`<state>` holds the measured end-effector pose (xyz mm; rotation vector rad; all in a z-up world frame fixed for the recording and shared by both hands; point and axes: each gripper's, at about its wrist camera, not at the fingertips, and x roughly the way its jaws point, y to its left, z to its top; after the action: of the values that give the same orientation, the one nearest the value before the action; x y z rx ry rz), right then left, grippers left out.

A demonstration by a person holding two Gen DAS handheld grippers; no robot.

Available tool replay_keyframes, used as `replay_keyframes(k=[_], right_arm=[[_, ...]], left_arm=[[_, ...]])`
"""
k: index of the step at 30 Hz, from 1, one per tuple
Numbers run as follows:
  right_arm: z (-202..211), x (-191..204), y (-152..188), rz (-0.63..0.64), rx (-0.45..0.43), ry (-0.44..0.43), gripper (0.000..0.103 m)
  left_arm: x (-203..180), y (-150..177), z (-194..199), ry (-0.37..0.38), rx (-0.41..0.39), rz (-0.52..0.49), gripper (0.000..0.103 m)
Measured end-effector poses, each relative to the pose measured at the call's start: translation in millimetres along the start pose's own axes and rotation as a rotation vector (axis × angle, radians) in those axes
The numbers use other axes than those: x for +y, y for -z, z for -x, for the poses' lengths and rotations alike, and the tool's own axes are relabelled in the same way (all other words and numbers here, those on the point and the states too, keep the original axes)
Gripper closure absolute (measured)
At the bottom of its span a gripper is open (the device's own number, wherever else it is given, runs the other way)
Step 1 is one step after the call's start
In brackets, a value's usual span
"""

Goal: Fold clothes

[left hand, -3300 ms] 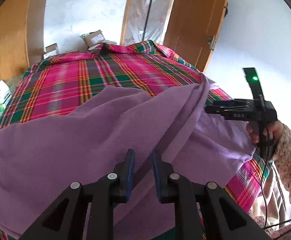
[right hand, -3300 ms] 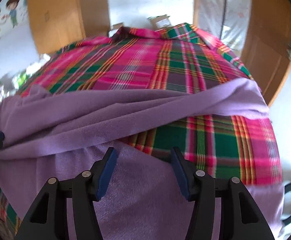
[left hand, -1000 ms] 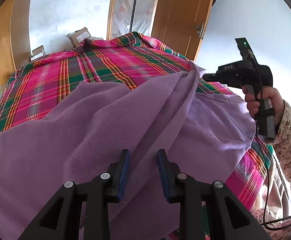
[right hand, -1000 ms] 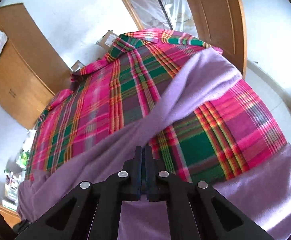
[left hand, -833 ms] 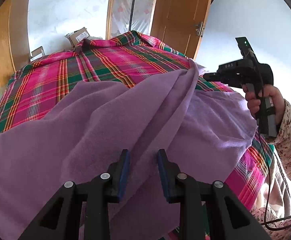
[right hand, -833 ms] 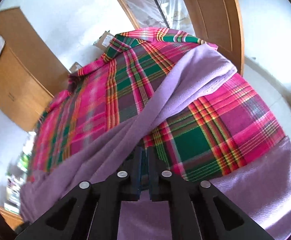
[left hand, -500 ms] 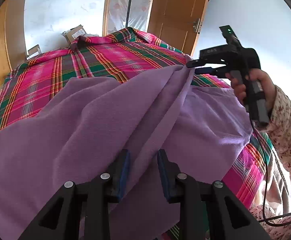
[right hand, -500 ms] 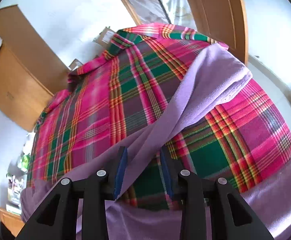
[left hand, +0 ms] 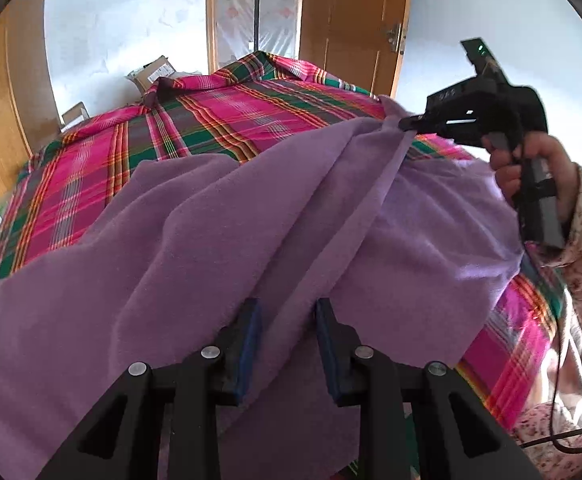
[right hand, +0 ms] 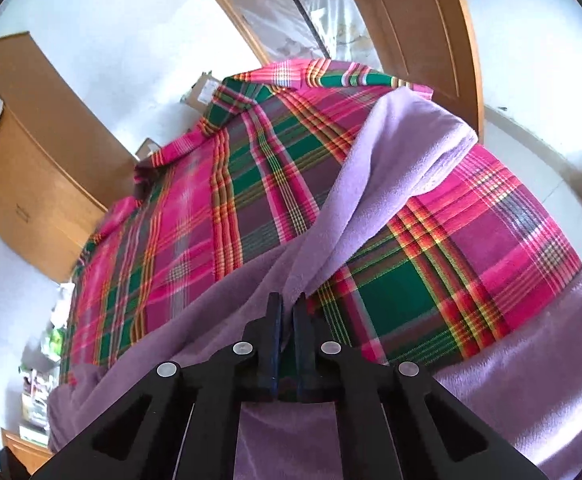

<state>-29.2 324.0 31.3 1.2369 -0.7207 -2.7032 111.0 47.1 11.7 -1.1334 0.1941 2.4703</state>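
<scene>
Here my right tool [right hand: 287, 316] pinches a fold of the purple cloth [left hand: 195, 248] on the plaid bed [left hand: 219, 120], my left tool [left hand: 285, 344] gapes around its ridge, so folding looks midway, layers loose.

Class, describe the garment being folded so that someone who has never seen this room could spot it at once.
Start at the bed with the pink-and-green plaid cover that fills the room. Across its near end lies a soft purple garment, rumpled and pulled into a ridge, with the right gripper shut on its fold. It is the only plain, single-coloured cloth there; the cover under it is checked.
</scene>
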Motion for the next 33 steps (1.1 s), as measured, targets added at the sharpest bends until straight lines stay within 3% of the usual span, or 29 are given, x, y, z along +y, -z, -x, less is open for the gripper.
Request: replay_keyframes(k=[7, 13, 19, 24, 33], right_arm=[[1, -5, 6, -0.008, -0.01, -0.004, 0.098], [2, -6, 6, -0.011, -0.018, -0.017, 0.098], [23, 2, 3, 0.016, -0.081, -0.039, 0.098], [59, 13, 6, 0.06, -0.182, -0.044, 0.098], [119, 17, 30, 0.109, -0.312, -0.028, 0.098]], left_arm=[[-1, -2, -3, -0.013, 0.002, -0.008, 0.074], [1, -5, 1, 0.005, -0.016, 0.005, 0.099], [2, -11, 22, 0.006, -0.1, 0.019, 0.1], [-4, -13, 43, 0.01, -0.163, 0.003, 0.1], [-20, -3, 63, 0.025, -0.194, -0.039, 0.1]])
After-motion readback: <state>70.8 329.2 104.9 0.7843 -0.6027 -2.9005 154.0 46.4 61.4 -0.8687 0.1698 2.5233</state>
